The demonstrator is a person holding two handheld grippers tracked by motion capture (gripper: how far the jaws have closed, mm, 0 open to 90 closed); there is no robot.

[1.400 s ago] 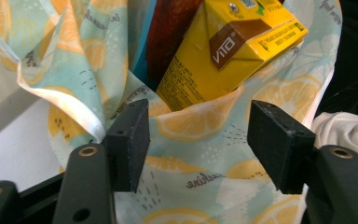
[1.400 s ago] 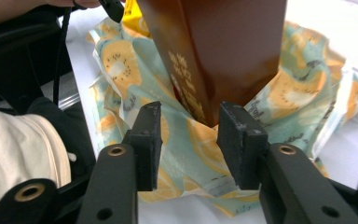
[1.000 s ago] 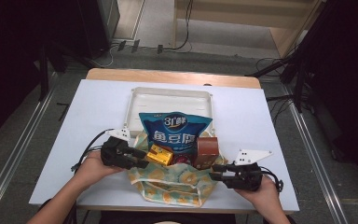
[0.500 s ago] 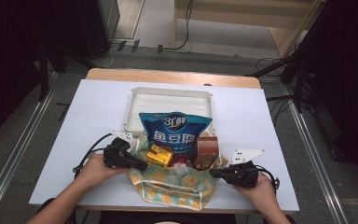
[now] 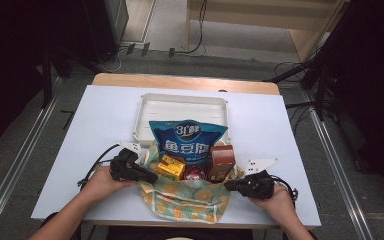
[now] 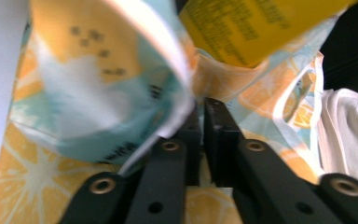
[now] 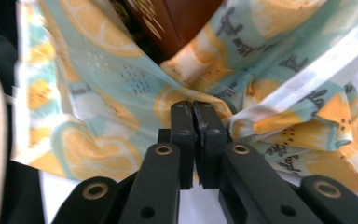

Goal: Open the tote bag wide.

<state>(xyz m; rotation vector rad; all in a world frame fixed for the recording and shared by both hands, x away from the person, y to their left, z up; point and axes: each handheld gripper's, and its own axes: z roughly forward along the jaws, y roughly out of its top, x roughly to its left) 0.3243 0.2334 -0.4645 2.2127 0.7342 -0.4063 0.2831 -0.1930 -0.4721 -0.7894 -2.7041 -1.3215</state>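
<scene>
Each tool is clenched on cloth: the left tool (image 5: 150, 177) and the right tool (image 5: 228, 185) pinch opposite edges of the lemon-print fabric bag (image 5: 185, 197), which lies at the desk's near edge with snacks spilling from its mouth. Pulling unevenly could slip the thin fabric free or tip out the blue snack packet (image 5: 189, 141), yellow box (image 5: 172, 167) and brown carton (image 5: 223, 160). The desk (image 5: 105, 115) is pale, with a white tray (image 5: 180, 107) behind; dark floor and cables surround it.

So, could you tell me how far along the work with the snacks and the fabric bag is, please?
Done: the blue snack bag, yellow box and brown box sit in the fabric bag. In hand: the left gripper and right gripper each pinch its cloth. Left: the white tray holds nothing.
</scene>
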